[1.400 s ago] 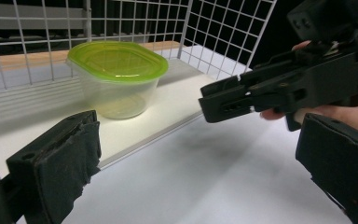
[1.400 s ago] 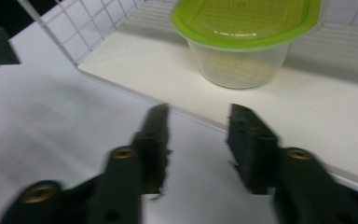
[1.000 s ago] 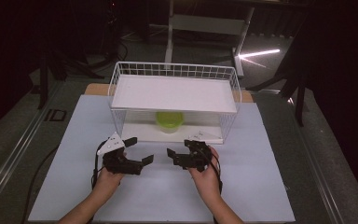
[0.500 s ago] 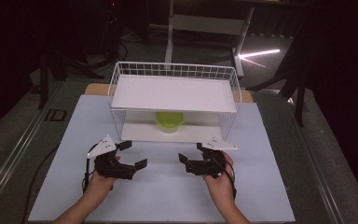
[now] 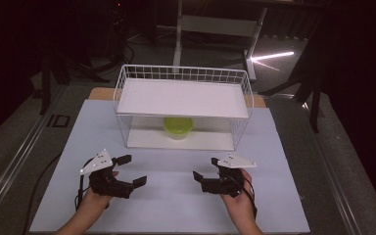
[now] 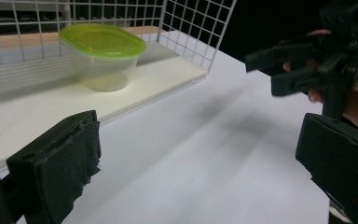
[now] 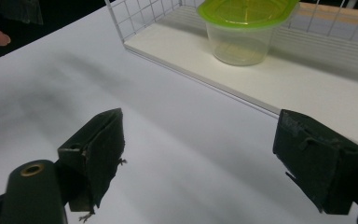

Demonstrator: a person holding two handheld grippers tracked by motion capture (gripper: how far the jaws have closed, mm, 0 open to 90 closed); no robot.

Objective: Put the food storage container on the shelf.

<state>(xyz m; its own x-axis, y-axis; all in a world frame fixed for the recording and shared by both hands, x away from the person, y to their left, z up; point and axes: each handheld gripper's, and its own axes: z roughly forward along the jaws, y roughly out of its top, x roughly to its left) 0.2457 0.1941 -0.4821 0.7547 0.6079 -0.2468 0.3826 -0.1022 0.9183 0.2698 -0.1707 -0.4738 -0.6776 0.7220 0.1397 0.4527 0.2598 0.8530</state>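
Observation:
A clear plastic container with a green lid [image 5: 178,127] stands on the lower shelf of a white wire rack [image 5: 183,98]. It is seen again as the container [image 6: 101,55] and the container [image 7: 242,29] in the gripper views. My left gripper [image 5: 134,170] rests low over the white table in front of the rack, open and empty; in its own view the left gripper [image 6: 196,158] points past the rack's corner. To its right my right gripper [image 5: 204,168] is also open and empty, and in its own view the right gripper [image 7: 209,154] faces the shelf. The jaws point toward each other.
The rack's upper shelf [image 5: 183,98] is a bare white board. The white table surface [image 5: 171,205] spreads around both hands. Dark floor and stands lie beyond the table's far edge. The right gripper [image 6: 317,60], held by a hand, appears in the left gripper view.
Both hands have drawn back toward the near table edge and moved apart, the left one leftward and the right one rightward. Both grippers stay open.

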